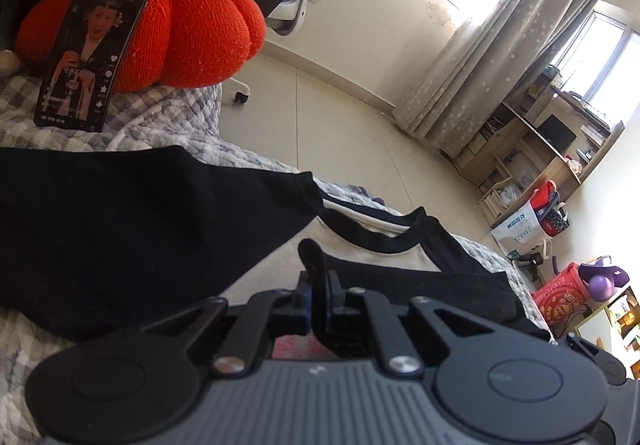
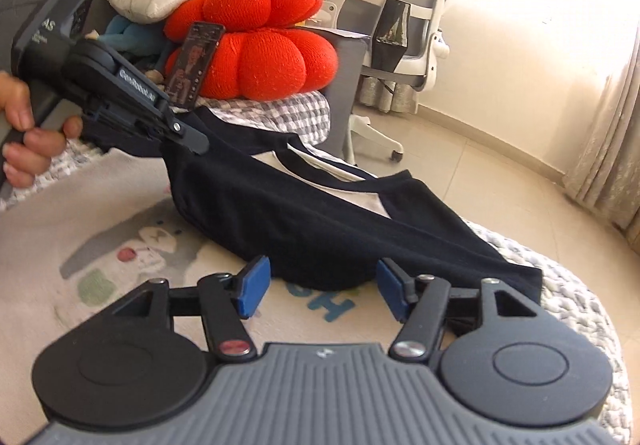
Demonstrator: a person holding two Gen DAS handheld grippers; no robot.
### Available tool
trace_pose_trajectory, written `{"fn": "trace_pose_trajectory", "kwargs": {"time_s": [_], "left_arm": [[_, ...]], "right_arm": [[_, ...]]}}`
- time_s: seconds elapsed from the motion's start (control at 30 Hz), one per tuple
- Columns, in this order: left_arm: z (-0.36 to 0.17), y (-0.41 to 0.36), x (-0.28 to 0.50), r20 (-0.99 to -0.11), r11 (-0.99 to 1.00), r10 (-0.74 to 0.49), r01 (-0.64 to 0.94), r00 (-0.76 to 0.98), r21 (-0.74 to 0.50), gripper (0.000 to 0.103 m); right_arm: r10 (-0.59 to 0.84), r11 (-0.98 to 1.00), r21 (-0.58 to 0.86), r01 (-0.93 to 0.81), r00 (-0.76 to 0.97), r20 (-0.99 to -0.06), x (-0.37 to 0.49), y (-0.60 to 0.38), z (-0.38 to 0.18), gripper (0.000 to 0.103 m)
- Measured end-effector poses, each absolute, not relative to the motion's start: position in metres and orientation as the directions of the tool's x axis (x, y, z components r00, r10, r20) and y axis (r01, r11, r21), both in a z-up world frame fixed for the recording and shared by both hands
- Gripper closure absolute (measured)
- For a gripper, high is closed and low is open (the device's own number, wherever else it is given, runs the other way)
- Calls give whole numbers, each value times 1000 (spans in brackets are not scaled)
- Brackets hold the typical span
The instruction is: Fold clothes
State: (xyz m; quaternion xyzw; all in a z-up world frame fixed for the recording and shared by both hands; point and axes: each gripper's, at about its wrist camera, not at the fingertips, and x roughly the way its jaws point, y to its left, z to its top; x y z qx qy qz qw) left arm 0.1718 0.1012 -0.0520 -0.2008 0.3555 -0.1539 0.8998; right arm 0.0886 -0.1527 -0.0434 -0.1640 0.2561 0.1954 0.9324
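One black sleeve [image 1: 120, 221] between left tongs [image 1: 320, 297]

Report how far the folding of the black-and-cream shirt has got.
Done: little. The shirt lies spread on the bed cover, its print side up. In hand: the left tongs are shut on a black sleeve and hold it up off the shirt's cream body, while the right tongs stand open at the sleeve's lower edge. Left: laying that sleeve across, then apparently every other fold.
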Motion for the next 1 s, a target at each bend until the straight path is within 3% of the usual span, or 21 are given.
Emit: {"fn": "trace_pose_trajectory", "kwargs": {"time_s": [0.47,0.63,0.8,0.9,0.97,1.0], "left_arm": [[-78,137,182,-561,852,-378,39,737,-523,95],[-68,141,171,-532,835,-416,78,737,-544,78],[-65,136,168,-582,865,-392,70,713,-497,75],[-70,129,171,-600,888,-359,63,715,-455,77],[-68,123,170,-589,904,-341,83,732,-419,100],[-66,121,168,-582,913,-327,89,744,-399,100]], "right_arm": [[98,834,-431,-345,861,-499,95,-178,-70,40],[79,793,-500,-347,873,-481,93,-185,-75,40],[53,744,-572,-346,883,-465,90,-189,-78,46],[49,722,-597,-350,886,-461,91,-189,-81,53],[46,705,-616,-351,889,-455,92,-188,-82,56],[44,700,-622,-351,890,-454,92,-188,-82,56]]}}
